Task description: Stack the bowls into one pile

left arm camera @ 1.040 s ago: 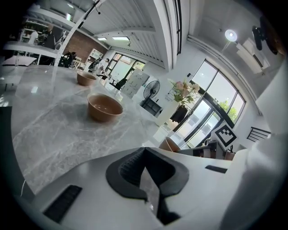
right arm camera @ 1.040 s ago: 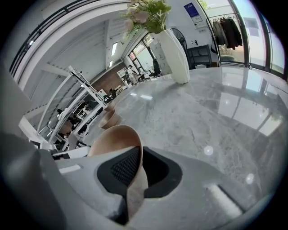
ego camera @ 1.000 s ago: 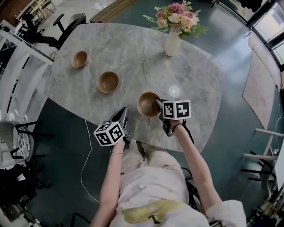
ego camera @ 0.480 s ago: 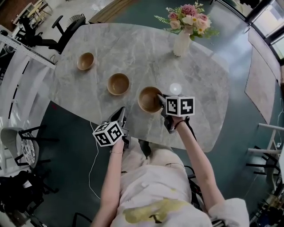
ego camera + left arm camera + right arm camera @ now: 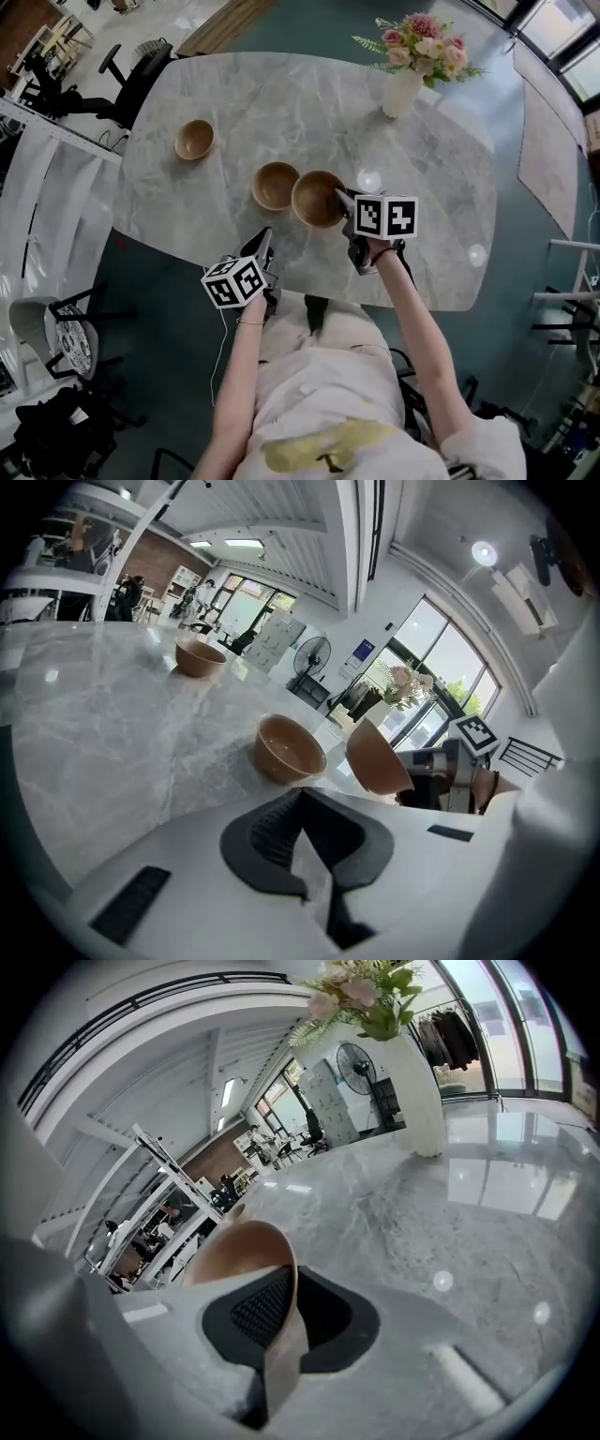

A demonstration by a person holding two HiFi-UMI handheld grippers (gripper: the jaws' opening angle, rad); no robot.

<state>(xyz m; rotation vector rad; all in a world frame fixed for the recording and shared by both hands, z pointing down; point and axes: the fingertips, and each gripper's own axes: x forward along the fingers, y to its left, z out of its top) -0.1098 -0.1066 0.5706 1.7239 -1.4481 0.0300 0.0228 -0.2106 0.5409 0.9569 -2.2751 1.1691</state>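
Bowl [image 5: 317, 198], pinched by its rim in the right tongs [image 5: 345, 202], should centre over the middle bowl [image 5: 276, 185], level out, then lower; left tongs [image 5: 265, 242] hang closed, empty.

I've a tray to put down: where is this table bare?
Bare: the table's right end, beyond the vase and the right gripper; also the far middle, between the left bowl and the vase. Crowded: the near middle, where the held bowl hangs beside the middle bowl.
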